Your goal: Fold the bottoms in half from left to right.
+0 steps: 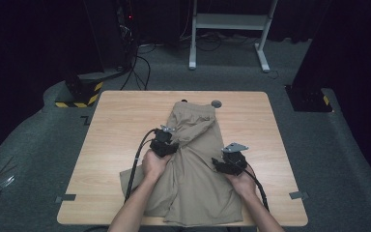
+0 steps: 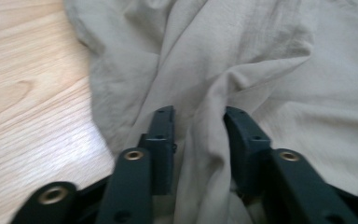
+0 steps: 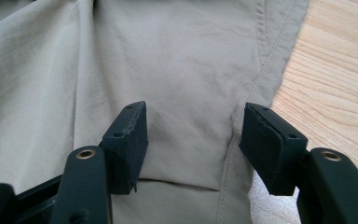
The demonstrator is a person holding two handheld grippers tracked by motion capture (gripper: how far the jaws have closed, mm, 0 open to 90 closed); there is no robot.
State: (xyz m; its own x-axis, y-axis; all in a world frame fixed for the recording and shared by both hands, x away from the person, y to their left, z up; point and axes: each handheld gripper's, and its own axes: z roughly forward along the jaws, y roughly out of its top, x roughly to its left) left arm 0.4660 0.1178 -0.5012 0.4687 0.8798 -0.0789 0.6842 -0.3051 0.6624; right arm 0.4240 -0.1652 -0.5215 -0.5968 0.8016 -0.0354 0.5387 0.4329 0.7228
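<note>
Wooden table (image 1: 111, 116) holds khaki shorts (image 1: 193, 179); bare margins surround them.

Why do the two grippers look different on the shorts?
The left gripper has a raised fold of the shorts between its jaws; the right gripper stands open over flat cloth, holding nothing. The left's jaws sit closer together; the right's are wide apart. Both are black and on the shorts.
</note>
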